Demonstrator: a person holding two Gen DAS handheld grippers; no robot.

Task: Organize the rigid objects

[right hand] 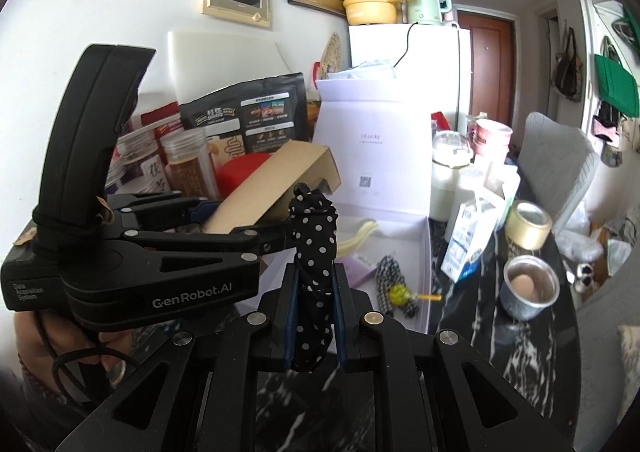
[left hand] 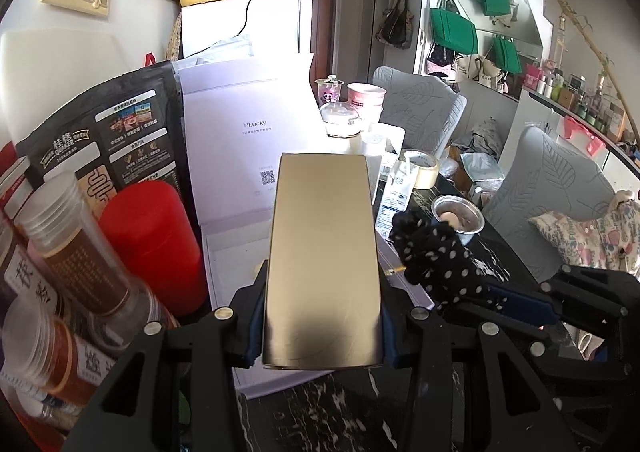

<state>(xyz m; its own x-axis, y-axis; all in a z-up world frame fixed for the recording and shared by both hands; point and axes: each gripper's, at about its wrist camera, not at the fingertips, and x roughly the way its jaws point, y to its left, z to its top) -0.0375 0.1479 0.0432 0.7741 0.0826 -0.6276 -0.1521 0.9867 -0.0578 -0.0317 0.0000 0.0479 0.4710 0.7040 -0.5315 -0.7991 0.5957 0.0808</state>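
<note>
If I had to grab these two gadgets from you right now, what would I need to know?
Left gripper: jaws shut on the gold box, held up in the air.
Right gripper: jaws shut on the black polka-dot cloth bundle, also lifted.
The open white box stands on the dark marble table, straight ahead; a checked cloth item and a few small things already lie in it.
Done: both items picked up.
Left: set both down, probably in the white box, then sort the remaining clutter.

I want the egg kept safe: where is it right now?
The egg sits in a small metal cup on the dark marble table, right of the open white box, just below the tape roll.
</note>
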